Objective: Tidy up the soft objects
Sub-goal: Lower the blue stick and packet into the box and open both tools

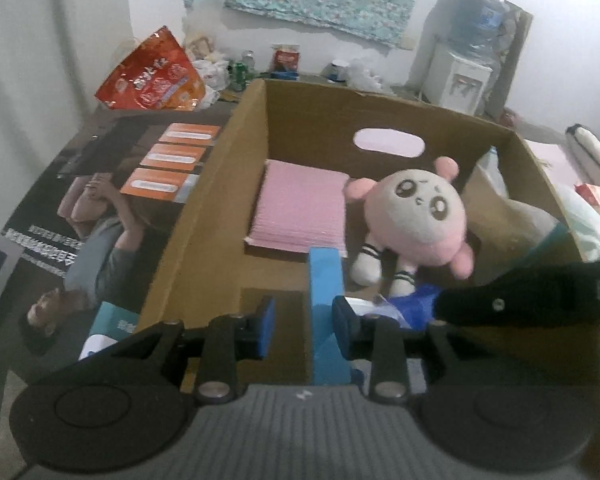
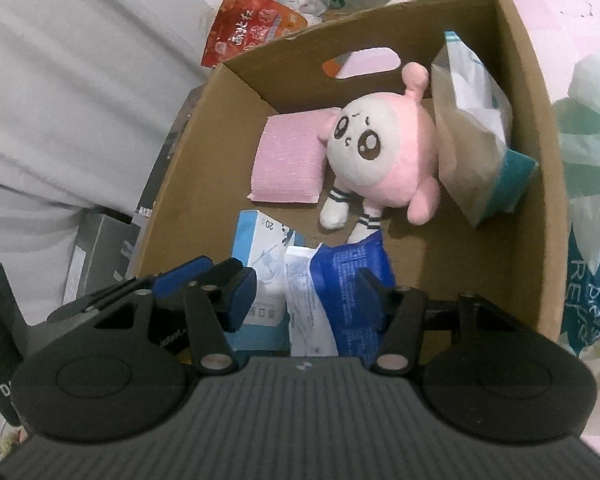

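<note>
Cardboard box point(image 2: 540, 184) is sitting open-topped w/ a handle cutout in its far wall. Inside: pink plush toy point(image 2: 380, 156) is lying on its back at mid-floor, face up, striped legs pointing toward the cameras; pink padded pack point(image 2: 288, 160) is lying flat just beside it, touching its head side; a paper bag w/ teal base point(image 2: 476, 136) is leaning against the box's right wall. Left gripper point(image 1: 303, 330) is hanging over the near end of the box, jaws narrow, a light-blue carton point(image 1: 326, 280) standing between them; pad contact can't be confirmed. Right gripper point(image 2: 306, 294) is hovering w/ jaws partly spread astride a blue-and-white packet point(image 2: 340, 276), pads not pressing it. Red snack bag point(image 1: 152, 76) is lying outside, beyond the box.
</note>
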